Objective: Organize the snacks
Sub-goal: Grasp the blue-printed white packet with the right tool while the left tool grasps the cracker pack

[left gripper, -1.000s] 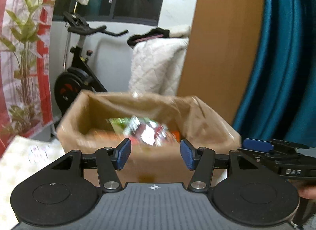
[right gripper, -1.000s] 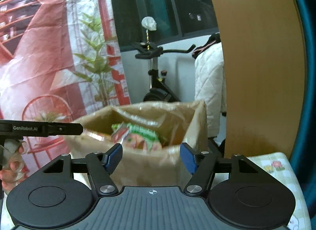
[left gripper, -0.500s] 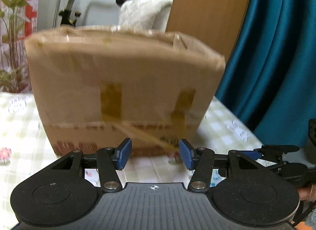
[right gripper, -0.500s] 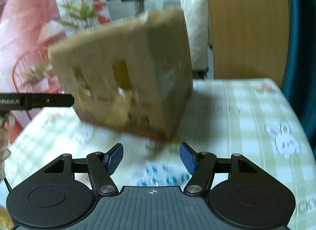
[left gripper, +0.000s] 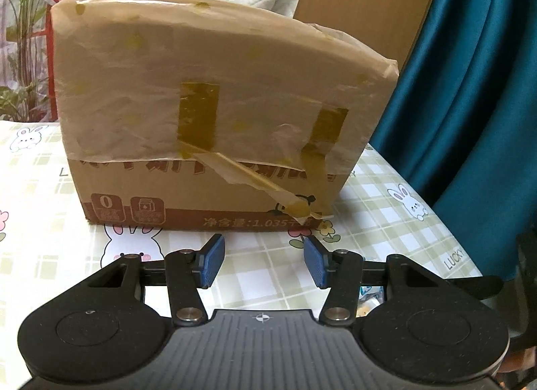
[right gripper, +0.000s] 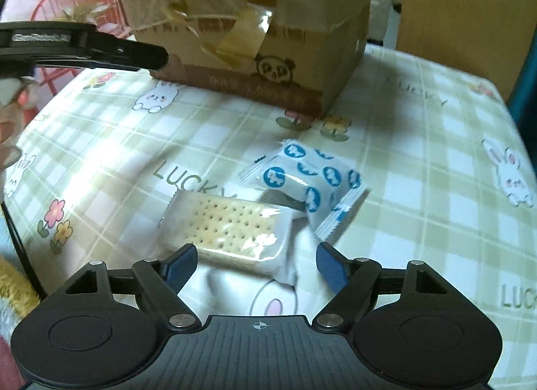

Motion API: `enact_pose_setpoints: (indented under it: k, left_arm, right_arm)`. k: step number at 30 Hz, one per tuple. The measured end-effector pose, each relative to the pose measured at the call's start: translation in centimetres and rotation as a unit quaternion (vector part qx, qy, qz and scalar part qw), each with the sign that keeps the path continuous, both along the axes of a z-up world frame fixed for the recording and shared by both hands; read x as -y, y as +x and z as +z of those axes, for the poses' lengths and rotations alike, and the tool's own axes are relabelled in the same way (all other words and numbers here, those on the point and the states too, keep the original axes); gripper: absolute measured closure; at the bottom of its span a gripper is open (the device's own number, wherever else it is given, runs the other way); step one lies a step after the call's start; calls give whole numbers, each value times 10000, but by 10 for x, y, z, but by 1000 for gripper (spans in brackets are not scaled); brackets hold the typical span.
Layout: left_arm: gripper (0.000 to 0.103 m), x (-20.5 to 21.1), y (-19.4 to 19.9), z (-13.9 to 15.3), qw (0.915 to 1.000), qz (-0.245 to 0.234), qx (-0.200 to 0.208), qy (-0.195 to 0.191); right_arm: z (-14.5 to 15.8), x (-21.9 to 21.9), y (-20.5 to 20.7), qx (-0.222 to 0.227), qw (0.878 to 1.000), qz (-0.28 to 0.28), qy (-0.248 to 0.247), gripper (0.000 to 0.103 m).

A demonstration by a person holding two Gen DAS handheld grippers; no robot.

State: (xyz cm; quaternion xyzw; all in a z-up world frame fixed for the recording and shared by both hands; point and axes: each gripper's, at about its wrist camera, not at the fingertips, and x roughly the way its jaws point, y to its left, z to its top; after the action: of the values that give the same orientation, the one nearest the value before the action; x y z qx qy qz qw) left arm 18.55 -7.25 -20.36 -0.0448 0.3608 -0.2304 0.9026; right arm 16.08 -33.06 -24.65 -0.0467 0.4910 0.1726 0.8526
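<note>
Two wrapped snacks are lying loose on the checked, rabbit-printed tablecloth, so by the look of it the sorting is not finished. Nearest, the right gripper is hovering low over the cloth with its blue-padded fingers spread wide and nothing between them. Just ahead of it is lying the clear-wrapped rectangular cracker packet, its near edge falling between the two fingertips, though whether either pad is touching the wrapper cannot be told. Resting against the far right side of that packet, and partly overlapping it, is the white pouch printed with blue round marks.

Further back, the tall brown cardboard box wrapped in translucent plastic and yellowish tape is standing upright on the cloth, well apart from both packets. The left gripper is hanging in front of the box's lower edge, near it but not touching, its fingers likewise parted and empty. From this low angle the box's top is not showing, so what it is holding cannot be told.

As a judgement, at least these two packets are waiting to be picked up and put away, presumably into the box; the right gripper is looking best placed to take the cracker packet first.
</note>
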Motion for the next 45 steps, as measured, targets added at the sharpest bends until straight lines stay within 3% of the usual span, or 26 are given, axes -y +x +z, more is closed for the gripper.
enact_pose_setpoints:
  k: [4, 7, 14, 19, 25, 32, 39, 45]
  left_arm:
    - [49, -5, 3, -3, 9999, 104, -20, -7]
    - [49, -17, 5, -3, 9996, 269, -34, -6]
    - [49, -45, 11, -8, 9972, 723, -149, 81]
    - [50, -56, 14, -17, 9956, 848, -399, 84]
    - [51, -49, 24, -35, 9928, 691, -964, -164]
    - [49, -37, 37, -64, 9810, 892, -1662, -444]
    - [49, -34, 61, -70, 9792, 1083, -1630, -538]
    - [45, 3, 79, -66, 9890, 672, -1320, 40]
  right_arm:
    - [-5, -15, 15, -157, 9993, -54, 346, 38]
    - [-7, -35, 32, -55, 9995, -22, 307, 47]
    - [-17, -79, 82, 138, 9981, 24, 603, 49]
    - [-14, -96, 90, 29, 9959, 246, 870, 49]
    - [11, -62, 74, 521, 9971, 123, 539, 48]
    - [20, 0, 58, 898, 9947, -397, 296, 44]
    - [0, 18, 56, 850, 9948, -544, 170, 41]
    - [-10, 24, 60, 878, 9939, -597, 286, 37]
